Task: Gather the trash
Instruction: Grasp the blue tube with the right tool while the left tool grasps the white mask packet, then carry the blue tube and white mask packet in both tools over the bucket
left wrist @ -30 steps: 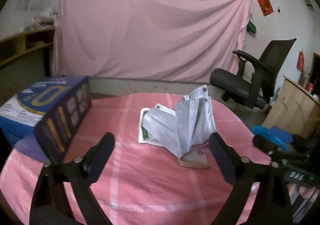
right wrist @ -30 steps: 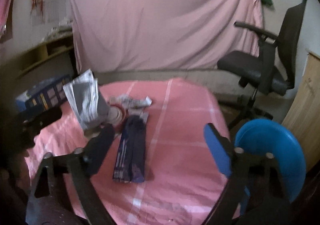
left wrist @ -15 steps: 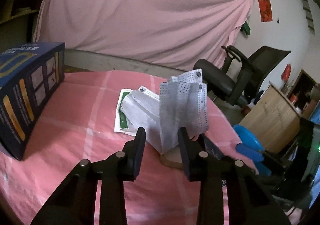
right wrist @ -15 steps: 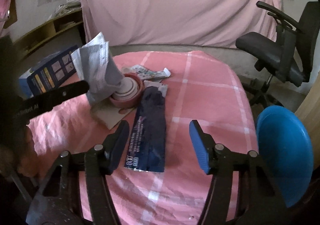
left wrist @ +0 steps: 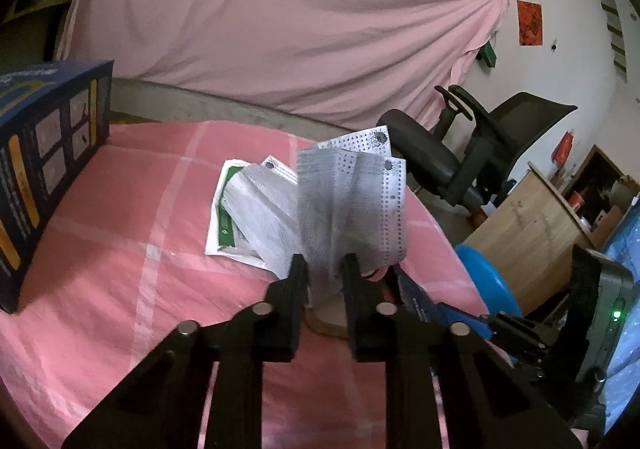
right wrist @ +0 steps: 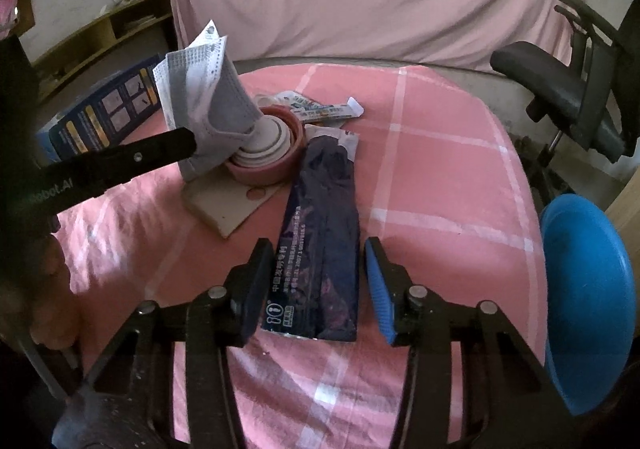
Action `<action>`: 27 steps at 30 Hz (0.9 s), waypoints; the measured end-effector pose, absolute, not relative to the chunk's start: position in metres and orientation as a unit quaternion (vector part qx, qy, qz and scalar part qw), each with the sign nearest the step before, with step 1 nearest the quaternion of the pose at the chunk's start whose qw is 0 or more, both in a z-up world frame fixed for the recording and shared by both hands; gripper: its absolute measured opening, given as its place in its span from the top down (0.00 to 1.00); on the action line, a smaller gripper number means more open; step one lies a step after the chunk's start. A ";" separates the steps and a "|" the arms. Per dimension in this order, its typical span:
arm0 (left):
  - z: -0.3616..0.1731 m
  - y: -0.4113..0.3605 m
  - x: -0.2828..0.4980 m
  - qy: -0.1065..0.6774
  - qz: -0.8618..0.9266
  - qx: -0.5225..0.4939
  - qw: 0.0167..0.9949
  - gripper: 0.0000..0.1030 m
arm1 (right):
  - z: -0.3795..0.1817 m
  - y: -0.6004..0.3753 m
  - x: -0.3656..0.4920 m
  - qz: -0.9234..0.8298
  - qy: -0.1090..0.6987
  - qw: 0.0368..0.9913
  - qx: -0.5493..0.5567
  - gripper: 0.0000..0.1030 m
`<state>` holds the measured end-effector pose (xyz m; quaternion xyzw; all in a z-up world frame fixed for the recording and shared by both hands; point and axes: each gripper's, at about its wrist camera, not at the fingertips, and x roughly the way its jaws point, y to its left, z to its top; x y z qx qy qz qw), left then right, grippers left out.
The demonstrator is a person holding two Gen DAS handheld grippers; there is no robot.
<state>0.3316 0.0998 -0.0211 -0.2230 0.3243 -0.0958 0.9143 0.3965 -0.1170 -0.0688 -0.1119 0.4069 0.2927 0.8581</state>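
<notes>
Both tongs have closed in: left tongs (left wrist: 325,275) now pinch the mask (left wrist: 352,201).

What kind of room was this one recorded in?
Probably a makeshift home office or spare room rather than a lab: a pink sheet hangs as a backdrop, a black office chair stands beside a wooden desk, and the round table wears a pink checked cloth.

The left gripper (left wrist: 325,269) is squeezing almost shut, its jaws just closing. The right gripper (right wrist: 318,281) is staying half-wide, jaws closing too.
</notes>
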 end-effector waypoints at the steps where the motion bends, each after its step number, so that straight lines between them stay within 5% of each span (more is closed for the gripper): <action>1: -0.021 0.100 0.331 0.325 -0.098 -0.224 0.914 0.90 | -0.069 -0.118 0.397 0.293 0.408 0.858 -0.111 0.32; 14: -0.018 0.098 0.321 0.318 -0.090 -0.225 0.917 1.00 | -0.065 -0.129 0.400 0.289 0.401 0.866 -0.076 0.54; 27: -0.004 0.074 0.286 0.254 -0.054 -0.169 0.951 1.00 | -0.044 -0.153 0.387 0.306 0.331 0.892 -0.028 0.55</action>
